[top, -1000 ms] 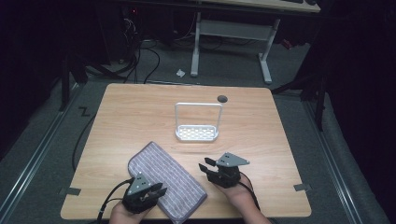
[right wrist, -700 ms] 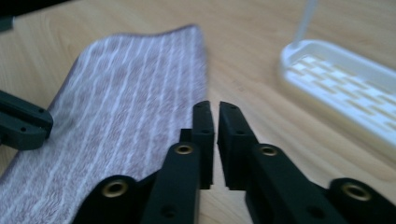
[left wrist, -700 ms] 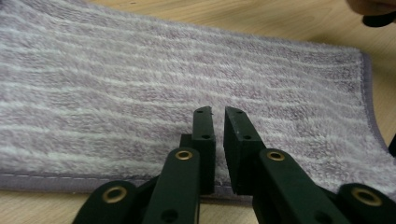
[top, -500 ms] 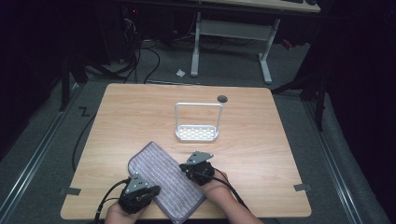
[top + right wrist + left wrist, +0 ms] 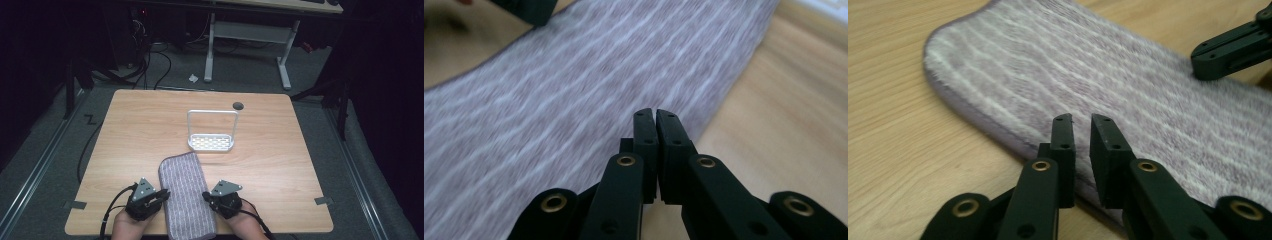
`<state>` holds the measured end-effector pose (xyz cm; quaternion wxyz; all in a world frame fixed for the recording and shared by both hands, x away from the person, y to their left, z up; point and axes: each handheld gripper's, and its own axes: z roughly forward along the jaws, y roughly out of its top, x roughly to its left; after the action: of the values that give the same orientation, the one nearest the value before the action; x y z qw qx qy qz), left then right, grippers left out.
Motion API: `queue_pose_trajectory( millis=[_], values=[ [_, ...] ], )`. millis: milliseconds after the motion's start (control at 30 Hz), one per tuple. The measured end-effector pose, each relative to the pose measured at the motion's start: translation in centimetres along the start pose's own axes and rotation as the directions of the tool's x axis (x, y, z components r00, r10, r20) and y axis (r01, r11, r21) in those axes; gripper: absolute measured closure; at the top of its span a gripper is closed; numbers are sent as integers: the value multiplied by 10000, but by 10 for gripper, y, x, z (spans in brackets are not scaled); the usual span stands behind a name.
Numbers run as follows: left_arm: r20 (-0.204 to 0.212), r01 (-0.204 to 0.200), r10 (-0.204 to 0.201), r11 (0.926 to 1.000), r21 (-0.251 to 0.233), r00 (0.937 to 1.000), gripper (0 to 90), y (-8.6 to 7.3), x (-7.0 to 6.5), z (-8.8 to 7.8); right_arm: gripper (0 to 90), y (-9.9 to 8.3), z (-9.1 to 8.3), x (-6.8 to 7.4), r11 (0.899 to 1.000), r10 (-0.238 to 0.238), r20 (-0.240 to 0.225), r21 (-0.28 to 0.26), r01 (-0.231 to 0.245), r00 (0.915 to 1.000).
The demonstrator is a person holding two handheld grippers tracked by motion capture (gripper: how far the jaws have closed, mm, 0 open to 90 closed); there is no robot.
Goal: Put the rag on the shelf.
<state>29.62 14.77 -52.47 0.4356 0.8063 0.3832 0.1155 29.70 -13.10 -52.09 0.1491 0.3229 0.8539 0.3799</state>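
**Grippers flank striped cloth at table's near edge**

Cloth (image 5: 186, 195), a long purple-grey pad with pale stripes, lies flat on the wooden table (image 5: 125, 135), squarely between the two hand-held tools. The left gripper (image 5: 161, 194) sits just beside the pad's left long edge, its jaws pointed inward at the fabric; in the left gripper view the left gripper (image 5: 1082, 131) shows a narrow gap between its jaws, their tips just over the hemmed edge of the cloth (image 5: 1058, 65), with nothing held between them. The right gripper (image 5: 205, 196) faces it from the opposite long edge. In the right gripper view the right gripper (image 5: 656, 120) has its jaws pressed together, nothing visible between them, their tips over the blurred fabric (image 5: 574, 90) near its border with bare wood. Each tool's jaw tips appear at the top of the other's view, across the pad. Well ahead of both grippers, beyond the pad's far rounded end, a small white wire rack (image 5: 211, 131) with a perforated base stands upright on the table.
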Motion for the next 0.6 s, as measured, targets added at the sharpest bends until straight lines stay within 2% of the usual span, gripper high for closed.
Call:
queue_pose_trajectory(
  millis=[67,100,133,167,200,300,433,533,567,600],
  values=[
    [67,32,-33,9998,177,10000,788,-3,2,3,874,11,10,-6,10000,36,150,-93,-34,9999],
    [67,32,-33,9998,177,10000,786,-3,2,3,874,11,10,-6,10000,36,150,-93,-34,9999],
    [134,-27,24,9998,221,9999,783,-2,1,6,871,22,21,-12,10000,7,334,-63,-5,9994],
    [134,-27,24,9998,221,9999,784,-2,1,6,871,22,21,-12,10000,7,334,-63,-5,9994],
    [147,-86,82,9995,292,9999,783,-1,1,10,871,28,31,-17,10000,-16,487,62,13,9988],
    [197,-111,103,9991,418,9998,786,2,-2,17,871,28,37,-22,9996,-22,531,284,7,9986],
    [314,-239,224,9987,458,9993,786,6,-7,24,871,19,30,-23,9995,19,556,329,-37,9985],
    [528,-409,381,9977,540,9979,785,11,-17,32,869,4,13,-29,9993,123,669,358,-147,9977],
    [788,-125,89,9989,446,9969,785,13,-29,38,869,0,8,-30,9991,207,715,345,-232,9972],
    [788,-125,89,9989,446,9969,785,13,-29,38,869,0,8,-30,9991,207,715,345,-232,9972]
  ],
)
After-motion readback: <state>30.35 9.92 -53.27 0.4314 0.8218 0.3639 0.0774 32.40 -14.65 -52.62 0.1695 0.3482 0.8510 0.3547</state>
